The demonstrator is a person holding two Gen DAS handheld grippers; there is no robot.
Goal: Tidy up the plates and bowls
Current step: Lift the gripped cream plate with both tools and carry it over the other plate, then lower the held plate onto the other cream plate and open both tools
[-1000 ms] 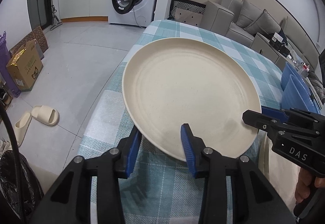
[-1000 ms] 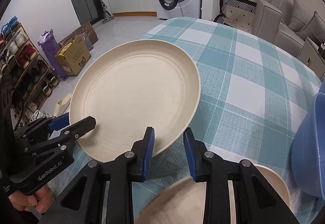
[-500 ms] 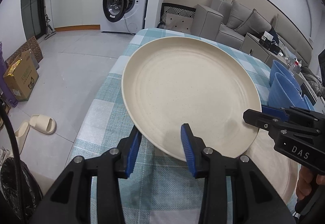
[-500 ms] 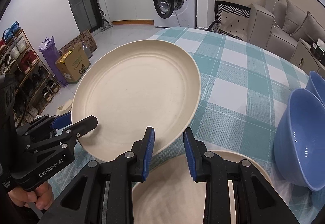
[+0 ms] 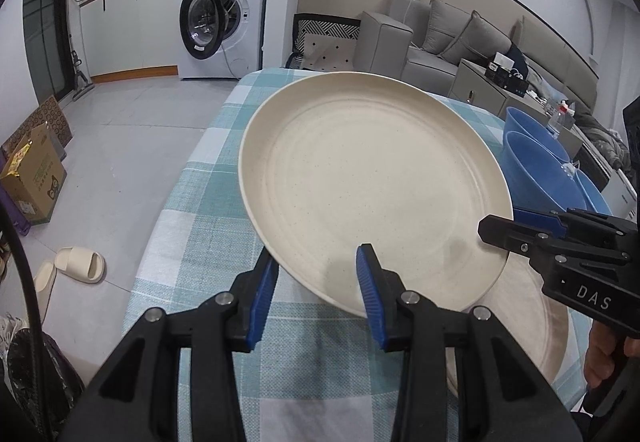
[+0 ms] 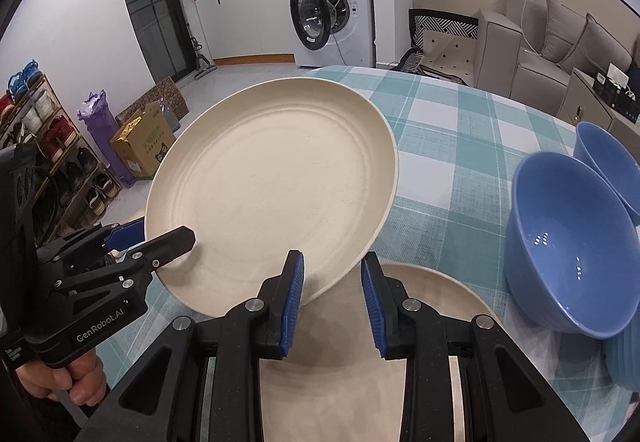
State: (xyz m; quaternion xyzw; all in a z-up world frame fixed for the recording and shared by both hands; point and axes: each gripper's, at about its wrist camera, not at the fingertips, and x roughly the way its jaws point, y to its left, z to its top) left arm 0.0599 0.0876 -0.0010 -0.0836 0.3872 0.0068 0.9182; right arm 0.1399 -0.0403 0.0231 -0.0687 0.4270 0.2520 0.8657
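A large cream plate [image 5: 372, 185] is held tilted above the checked table, also in the right wrist view [image 6: 272, 181]. My left gripper [image 5: 316, 282] is shut on its near rim; it shows from the side in the right wrist view [image 6: 160, 238]. My right gripper [image 6: 332, 282] is shut on the plate's other edge; it shows in the left wrist view [image 5: 508, 226]. A second cream plate [image 6: 352, 362] lies on the table below, also in the left wrist view [image 5: 532, 322]. Two blue bowls [image 6: 572, 242] stand to the right, also in the left wrist view [image 5: 540, 169].
The table with the teal checked cloth [image 6: 460, 129] ends at a left edge [image 5: 168, 201] above the floor. A washing machine [image 5: 224, 17], a cardboard box [image 5: 32, 169], slippers [image 5: 80, 264] and a sofa [image 5: 460, 33] stand around the room.
Both grippers have carried the plate to the right and back. The lower plate and the blue bowls have come further into view.
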